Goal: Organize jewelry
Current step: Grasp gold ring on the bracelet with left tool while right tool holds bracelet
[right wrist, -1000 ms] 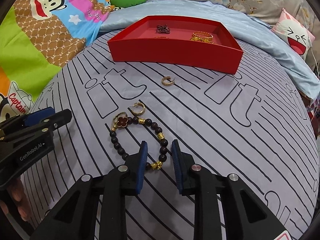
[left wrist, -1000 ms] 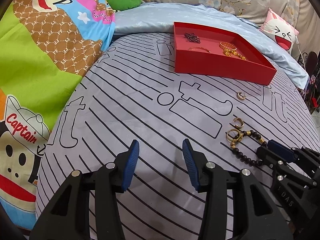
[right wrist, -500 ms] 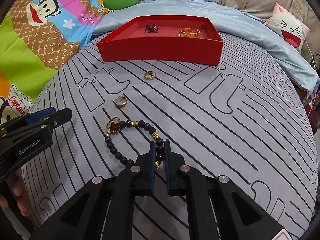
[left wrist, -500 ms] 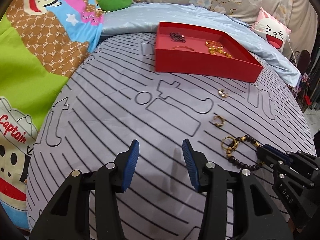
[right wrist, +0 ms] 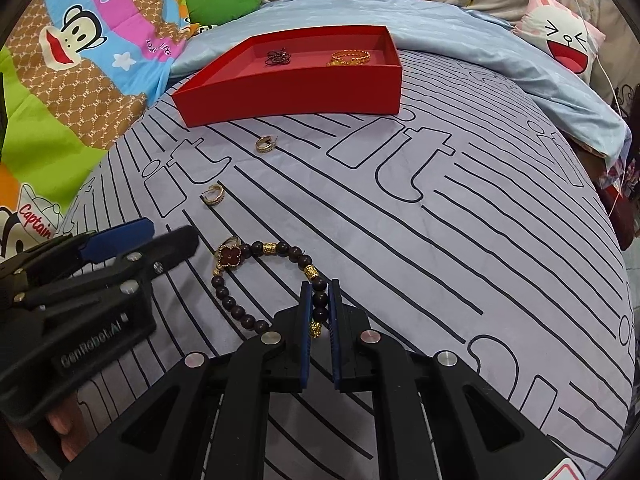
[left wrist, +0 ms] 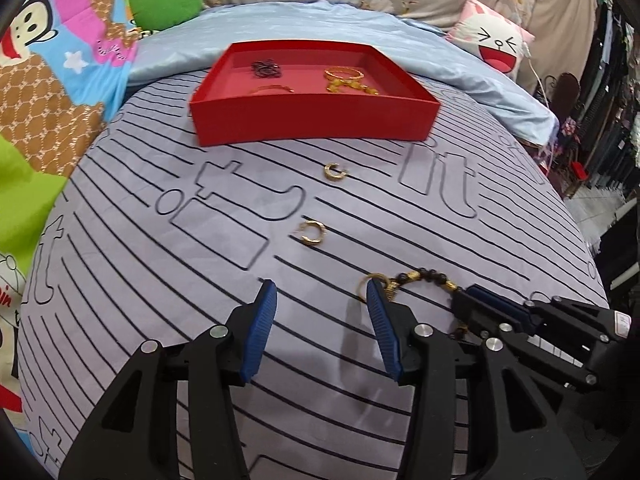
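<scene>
Bracelet [right wrist: 276, 280] of dark beads lies on the striped bed [right wrist: 440, 220], pinched at its near side by the right tongs [right wrist: 320, 312]; lift slowly so the loop hangs free, then carry it to the red tray [right wrist: 288, 96]; left tongs [left wrist: 320, 328] stand half-wide, empty.

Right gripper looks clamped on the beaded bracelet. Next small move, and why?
Probably lift it straight up. The right gripper is shut on the beaded bracelet, whose loop lies flat on the bedspread; the red tray it likely belongs in sits farther back.
</scene>
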A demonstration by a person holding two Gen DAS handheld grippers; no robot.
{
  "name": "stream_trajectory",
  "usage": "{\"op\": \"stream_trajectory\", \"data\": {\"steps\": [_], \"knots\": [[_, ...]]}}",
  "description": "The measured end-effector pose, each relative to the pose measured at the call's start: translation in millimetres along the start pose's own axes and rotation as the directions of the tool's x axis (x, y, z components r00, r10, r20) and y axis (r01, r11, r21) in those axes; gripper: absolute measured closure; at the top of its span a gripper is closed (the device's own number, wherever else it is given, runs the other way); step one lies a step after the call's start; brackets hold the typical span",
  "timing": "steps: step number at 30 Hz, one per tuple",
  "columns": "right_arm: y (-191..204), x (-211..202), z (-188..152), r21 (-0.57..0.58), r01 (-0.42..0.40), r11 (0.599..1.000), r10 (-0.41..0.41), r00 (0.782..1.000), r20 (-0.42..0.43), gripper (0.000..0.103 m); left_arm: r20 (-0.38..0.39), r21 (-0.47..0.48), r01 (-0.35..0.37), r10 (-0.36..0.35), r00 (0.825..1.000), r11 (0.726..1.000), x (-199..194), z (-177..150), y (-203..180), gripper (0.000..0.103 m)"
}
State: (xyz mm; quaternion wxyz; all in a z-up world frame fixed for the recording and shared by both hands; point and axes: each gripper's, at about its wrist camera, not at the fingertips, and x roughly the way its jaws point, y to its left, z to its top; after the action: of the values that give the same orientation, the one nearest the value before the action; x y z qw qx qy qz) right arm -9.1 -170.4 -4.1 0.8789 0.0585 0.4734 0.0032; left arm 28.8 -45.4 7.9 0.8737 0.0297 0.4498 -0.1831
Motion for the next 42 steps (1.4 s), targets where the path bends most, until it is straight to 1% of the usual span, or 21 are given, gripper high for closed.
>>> {"op": "stream_trajectory", "data": {"steps": [2,4,7,9,13,17,20,23,24,26,28,30,36,42], "knots": [[0,0,0,0.0,-0.002,1.0,0.002,1.0,0.001,0.096,-0.004,0.012,0.012,-0.012,1.0,1.0,0,-2,-6,0.058],[-2,0,0,0.004,-0.003,1.0,0.003,1.0,0.002,0.096,-0.004,0.016,0.007,-0.007,1.0,1.0,1,-3,-10,0.059],[-3,0,0,0.006,-0.008,1.0,0.008,1.0,0.001,0.096,-0.026,-0.005,0.035,-0.036,0.999,0.999,5,-4,-8,0.059],[-4,-1,0,0.009,-0.012,1.0,0.012,1.0,-0.002,0.096,-0.024,-0.005,0.043,-0.043,0.999,0.999,4,-3,-8,0.059],[-11,-2,0,0.019,-0.036,0.999,0.037,0.999,-0.021,0.096,-0.021,0.03,0.044,-0.043,0.999,0.999,4,-5,-15,0.058],[-17,-5,-2,0.025,-0.036,0.999,0.037,0.999,-0.036,0.096,-0.039,0.055,0.049,-0.047,0.998,0.997,13,-4,-22,0.058],[-21,-7,-3,0.03,-0.03,0.999,0.031,0.999,-0.036,0.096,-0.037,0.088,0.048,-0.045,0.998,0.995,15,-3,-32,0.059],[-25,-7,-4,0.044,-0.036,0.998,0.038,0.999,-0.034,0.096,-0.034,0.098,0.045,-0.042,0.999,0.994,18,-3,-36,0.059],[-25,-7,-4,0.044,-0.036,0.998,0.038,0.999,-0.033,0.096,-0.032,0.096,0.045,-0.042,0.999,0.994,18,-2,-36,0.061],[-24,-7,-5,0.038,-0.03,0.999,0.031,0.999,-0.031,0.095,-0.033,0.096,0.068,-0.065,0.997,0.993,18,-1,-38,0.068],[-24,-7,-5,0.035,-0.027,0.999,0.028,0.999,-0.029,0.095,-0.036,0.101,0.093,-0.089,0.995,0.991,18,-1,-40,0.079],[-24,-7,-5,0.037,-0.031,0.999,0.032,0.999,-0.029,0.095,-0.032,0.107,0.107,-0.104,0.994,0.988,19,-1,-42,0.083],[-25,-8,-5,0.039,-0.033,0.999,0.034,0.999,-0.028,0.095,-0.021,0.09,0.132,-0.131,0.991,0.987,17,0,-40,0.082],[-27,-8,-5,0.05,-0.039,0.998,0.04,0.999,-0.023,0.095,0.002,0.072,0.124,-0.125,0.992,0.99,9,5,-35,0.082]]}}
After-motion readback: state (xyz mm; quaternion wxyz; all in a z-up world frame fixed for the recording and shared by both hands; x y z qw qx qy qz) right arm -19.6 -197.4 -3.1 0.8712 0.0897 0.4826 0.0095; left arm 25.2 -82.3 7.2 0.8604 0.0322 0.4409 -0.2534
